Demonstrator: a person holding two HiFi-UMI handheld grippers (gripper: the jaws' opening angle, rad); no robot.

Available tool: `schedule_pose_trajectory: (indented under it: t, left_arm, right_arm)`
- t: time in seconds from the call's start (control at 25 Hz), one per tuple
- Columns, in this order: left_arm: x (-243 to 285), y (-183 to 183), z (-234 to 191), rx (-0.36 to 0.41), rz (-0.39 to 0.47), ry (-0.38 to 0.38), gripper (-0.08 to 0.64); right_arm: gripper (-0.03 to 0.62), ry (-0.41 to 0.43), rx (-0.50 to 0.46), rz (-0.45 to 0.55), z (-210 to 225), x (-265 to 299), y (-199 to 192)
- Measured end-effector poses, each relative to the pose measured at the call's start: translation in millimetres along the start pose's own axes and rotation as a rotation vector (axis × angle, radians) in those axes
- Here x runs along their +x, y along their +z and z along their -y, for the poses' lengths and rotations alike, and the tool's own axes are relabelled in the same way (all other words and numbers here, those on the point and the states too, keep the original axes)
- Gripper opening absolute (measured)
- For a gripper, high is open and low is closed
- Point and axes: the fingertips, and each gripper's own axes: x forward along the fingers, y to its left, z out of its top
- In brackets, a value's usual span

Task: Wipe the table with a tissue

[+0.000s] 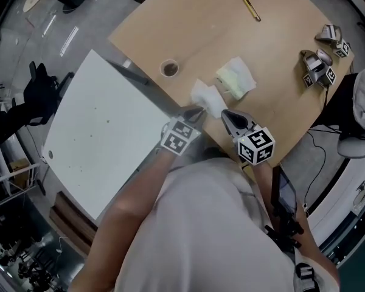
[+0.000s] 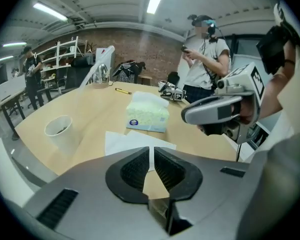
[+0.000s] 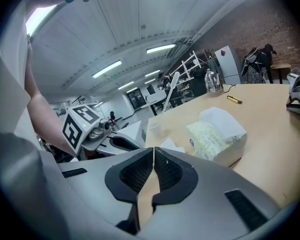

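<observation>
Tissue (image 1: 208,99) flat on table (image 1: 274,72), just beside tissue pack (image 1: 235,78). L gripper (image 1: 198,111) jaws closed, tips at tissue's near edge; can't tell if pinched. R gripper (image 1: 225,114) closed too, empty, just beside tissue. Paper cup (image 1: 169,69) nearby.
</observation>
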Motion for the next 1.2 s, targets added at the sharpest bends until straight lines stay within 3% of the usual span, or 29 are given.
schedule_pose_trajectory:
  t: [0.08, 0.16, 0.2, 0.36, 0.52, 0.64, 0.88, 1.0, 1.2]
  left_arm:
    - [14, 0, -4, 0.026, -0.045, 0.01, 0.022]
    - [28, 2, -8, 0.06, -0.087, 0.022, 0.169]
    - [34, 4, -9, 0.088, -0.105, 0.033, 0.19]
    - [57, 10, -16, 0.176, -0.167, 0.08, 0.264]
    - [77, 3, -26, 0.212, -0.259, 0.105, 0.279]
    - [79, -7, -37, 0.176, -0.314, 0.122, 0.279]
    - [59, 0, -47, 0.146, -0.263, 0.204, 0.282]
    - [60, -15, -52, 0.135, -0.306, 0.225, 0.297]
    - [64, -31, -62, 0.023, -0.339, 0.216, 0.307]
  right_arm:
    - [0.018, 0.0, 0.016, 0.0, 4, -1, -1]
    - [0.018, -0.01, 0.039, 0.002, 9, -4, -3]
    - [0.018, -0.015, 0.052, 0.003, 11, -6, -4]
    - [0.018, -0.032, 0.082, 0.004, 21, -11, -7]
    - [0.018, -0.044, 0.097, 0.006, 31, -15, -9]
    - [0.018, -0.054, 0.108, 0.008, 36, -19, -12]
    - [0.018, -0.062, 0.12, 0.007, 45, -20, -14]
    - [0.018, -0.058, 0.122, 0.006, 46, -18, -15]
    - [0.018, -0.04, 0.119, 0.003, 42, -17, -14]
